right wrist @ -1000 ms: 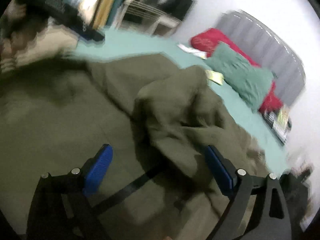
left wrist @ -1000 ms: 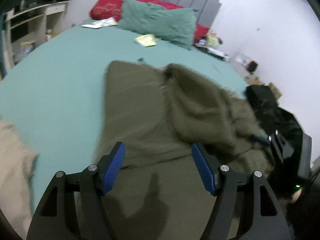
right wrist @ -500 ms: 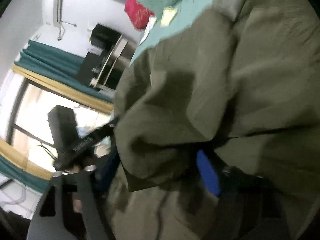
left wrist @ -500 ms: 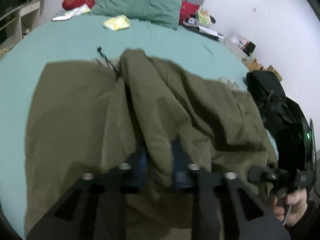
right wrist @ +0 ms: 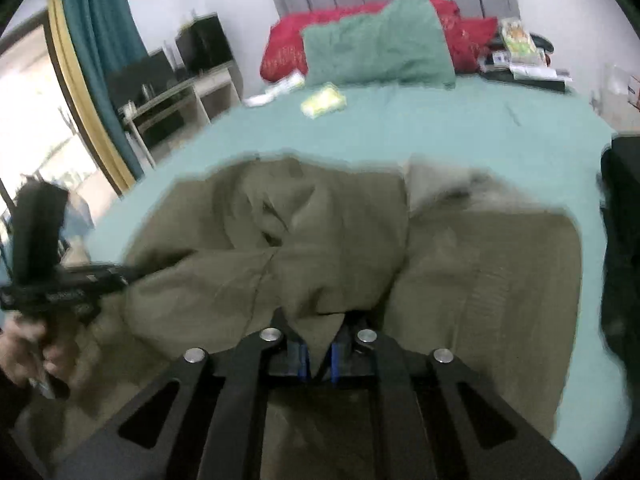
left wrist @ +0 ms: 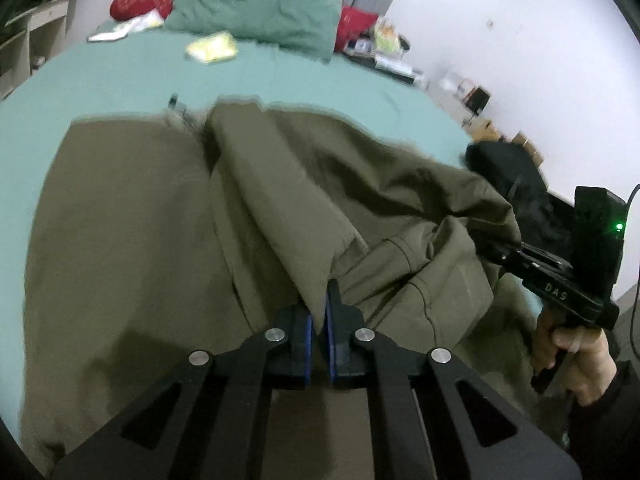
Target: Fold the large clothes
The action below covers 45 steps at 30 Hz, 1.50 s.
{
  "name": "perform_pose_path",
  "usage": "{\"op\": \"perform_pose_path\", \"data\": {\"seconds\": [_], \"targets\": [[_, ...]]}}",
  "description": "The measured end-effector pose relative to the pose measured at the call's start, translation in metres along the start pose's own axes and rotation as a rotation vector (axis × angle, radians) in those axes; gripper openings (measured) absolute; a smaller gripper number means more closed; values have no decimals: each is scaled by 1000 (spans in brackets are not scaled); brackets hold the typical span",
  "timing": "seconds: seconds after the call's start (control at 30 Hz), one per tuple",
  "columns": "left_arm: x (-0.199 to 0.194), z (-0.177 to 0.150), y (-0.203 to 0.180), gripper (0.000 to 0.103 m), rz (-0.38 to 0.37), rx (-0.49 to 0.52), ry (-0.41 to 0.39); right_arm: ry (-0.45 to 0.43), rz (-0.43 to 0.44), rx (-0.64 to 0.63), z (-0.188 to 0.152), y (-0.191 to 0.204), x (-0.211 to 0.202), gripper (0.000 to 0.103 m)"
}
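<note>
The olive garment [left wrist: 132,240] lies spread on the teal bed [left wrist: 100,92]. The left gripper [left wrist: 318,334] and right gripper [right wrist: 318,354] are each closing, pinching what looks like a fabric fold.

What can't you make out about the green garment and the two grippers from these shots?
- Olive garment: its type; bunched folds, near hem cut off by both views' lower edge.
- Left gripper, right gripper, jaws closing on fabric: pinched layers hidden.
- Yellow packet: print blurred.
</note>
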<state>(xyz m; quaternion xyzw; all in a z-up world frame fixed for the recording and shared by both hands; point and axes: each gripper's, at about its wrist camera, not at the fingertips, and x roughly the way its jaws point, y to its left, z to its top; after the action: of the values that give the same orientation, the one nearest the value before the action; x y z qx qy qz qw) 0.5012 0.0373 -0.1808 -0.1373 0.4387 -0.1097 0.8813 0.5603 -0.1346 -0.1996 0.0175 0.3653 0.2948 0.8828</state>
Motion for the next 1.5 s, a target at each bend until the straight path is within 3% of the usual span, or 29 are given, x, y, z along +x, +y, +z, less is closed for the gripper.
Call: {"op": "perform_pose_path", "data": {"seconds": [0.07,0.23,0.3,0.33,0.37,0.5,0.6,0.7,0.77,0.83,0.93,1.13,1.33,1.5], "targets": [[4,-15,6,9,11,-11,30,43,-8,39,-24,-10,-11,24],[-2,-39,19,13,16,-42,50,25,5,87,-38,-9,-30,40],[-9,-39,19,22,52,-39,53,44,-2,84,-39,-9,-34,50],[-12,-37,19,27,72,-33,49,60,-22,85,-39,-9,-37,60],[-17,-37,19,27,84,-21,41,62,-32,93,-37,-10,-42,64],[-28,-34,21,27,129,26,25,-64,-31,155,-25,-17,-79,68],[-25,-38,26,27,145,9,53,-132,-65,188,-10,-21,-88,70],[-28,-46,17,32,136,28,47,-11,-81,204,-7,-25,-56,70],[-31,-52,17,38,135,27,41,100,-114,202,-20,-29,-33,70],[-36,-53,21,43,107,1,39,146,-140,179,-34,-27,-24,70],[-53,-56,25,46,99,-15,32,116,-166,131,-40,-21,-40,70],[-103,-79,25,46,162,19,-9,89,-192,94,-49,-13,-92,70],[-166,-132,35,46,262,40,-30,102,-248,97,-88,-12,-155,70],[-220,-183,52,47,293,9,-45,103,-300,138,-128,-14,-207,70]]}}
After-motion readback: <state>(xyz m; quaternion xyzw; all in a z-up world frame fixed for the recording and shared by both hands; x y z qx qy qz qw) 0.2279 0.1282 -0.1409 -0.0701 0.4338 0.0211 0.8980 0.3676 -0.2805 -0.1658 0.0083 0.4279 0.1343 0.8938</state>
